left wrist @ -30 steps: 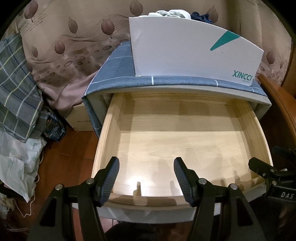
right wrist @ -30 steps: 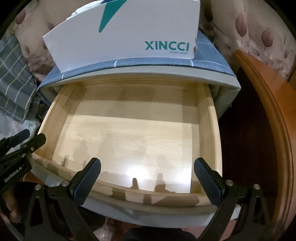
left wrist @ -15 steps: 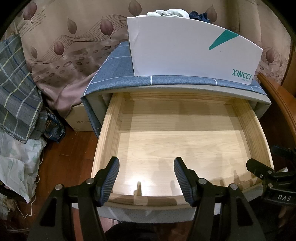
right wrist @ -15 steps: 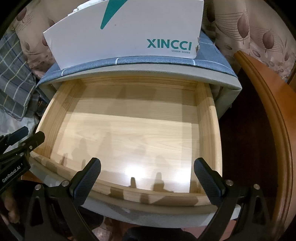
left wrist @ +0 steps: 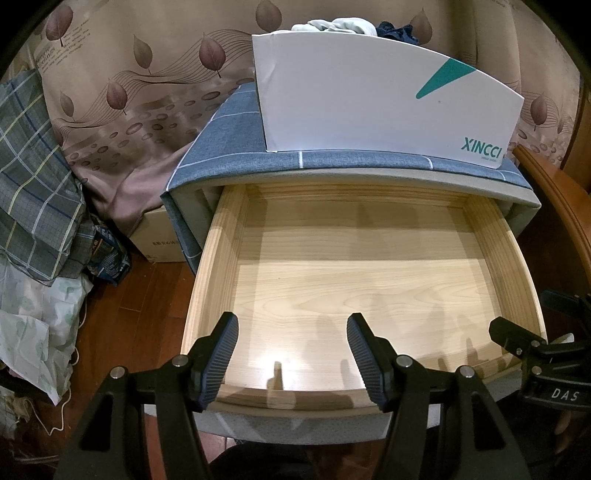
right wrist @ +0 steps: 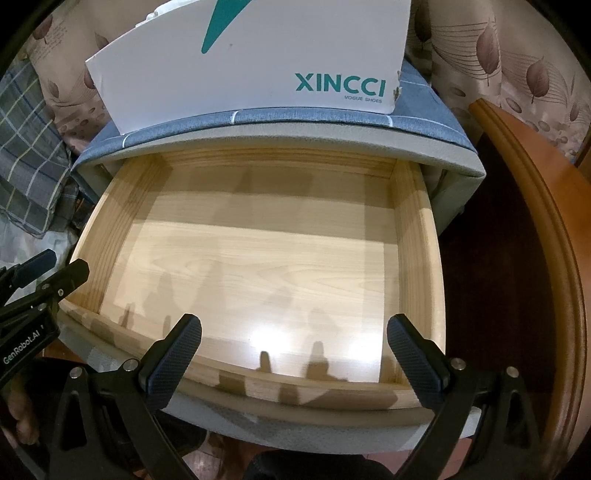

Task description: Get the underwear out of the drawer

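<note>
The light wooden drawer (left wrist: 218, 258) (right wrist: 417, 236) is pulled out of a blue-grey fabric nightstand (left wrist: 221, 147) and its bottom is bare. No underwear lies inside. Pale and dark blue garments (left wrist: 340, 26) stick out of the white XINCCI shoe box (left wrist: 369, 96) (right wrist: 258, 66) on top of the nightstand. My left gripper (left wrist: 291, 354) is open and empty above the drawer's front edge. My right gripper (right wrist: 293, 354) is open wider, empty, above the front edge; it also shows at the right of the left wrist view (left wrist: 517, 332).
A leaf-patterned brown curtain (left wrist: 129, 92) hangs behind. Plaid cloth and bags (left wrist: 33, 192) pile on the floor at left beside a cardboard box (left wrist: 159, 236). A curved orange wooden bed frame (right wrist: 535, 221) stands at right. The floor is dark wood.
Both cameras have shifted slightly, the right one a little closer to the drawer. Neither gripper's opening has changed, and the drawer has not moved.
</note>
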A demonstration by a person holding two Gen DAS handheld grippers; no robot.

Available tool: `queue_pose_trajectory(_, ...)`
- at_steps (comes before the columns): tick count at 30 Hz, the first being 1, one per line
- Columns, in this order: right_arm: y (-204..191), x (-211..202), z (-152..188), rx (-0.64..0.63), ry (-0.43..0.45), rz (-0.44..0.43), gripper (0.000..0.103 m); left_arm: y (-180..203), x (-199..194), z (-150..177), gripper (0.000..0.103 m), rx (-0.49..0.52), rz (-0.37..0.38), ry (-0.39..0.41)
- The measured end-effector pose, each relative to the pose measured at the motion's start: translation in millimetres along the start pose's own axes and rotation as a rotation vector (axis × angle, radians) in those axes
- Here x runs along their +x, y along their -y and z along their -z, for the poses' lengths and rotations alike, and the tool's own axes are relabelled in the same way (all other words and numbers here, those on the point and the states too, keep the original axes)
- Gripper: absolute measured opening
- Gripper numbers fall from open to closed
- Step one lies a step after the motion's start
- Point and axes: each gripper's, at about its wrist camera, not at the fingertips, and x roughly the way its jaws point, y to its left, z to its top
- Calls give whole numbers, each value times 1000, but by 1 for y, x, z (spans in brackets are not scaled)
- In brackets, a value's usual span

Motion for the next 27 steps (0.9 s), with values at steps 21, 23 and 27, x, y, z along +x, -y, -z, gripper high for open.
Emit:
queue_pose_trajectory(21, 0, 1, 1, -1, -4, -2, 100, 0, 0, 0, 63, 2, 1, -1)
queue_pose_trajectory(23, 0, 1, 2, -2, -3, -4, 100, 1, -1, 0, 63, 5, 1, 1)
queue_pose_trajectory(27, 0, 1, 1, -1, -3, -3, 100, 4, -1, 2, 63, 20, 6, 9)
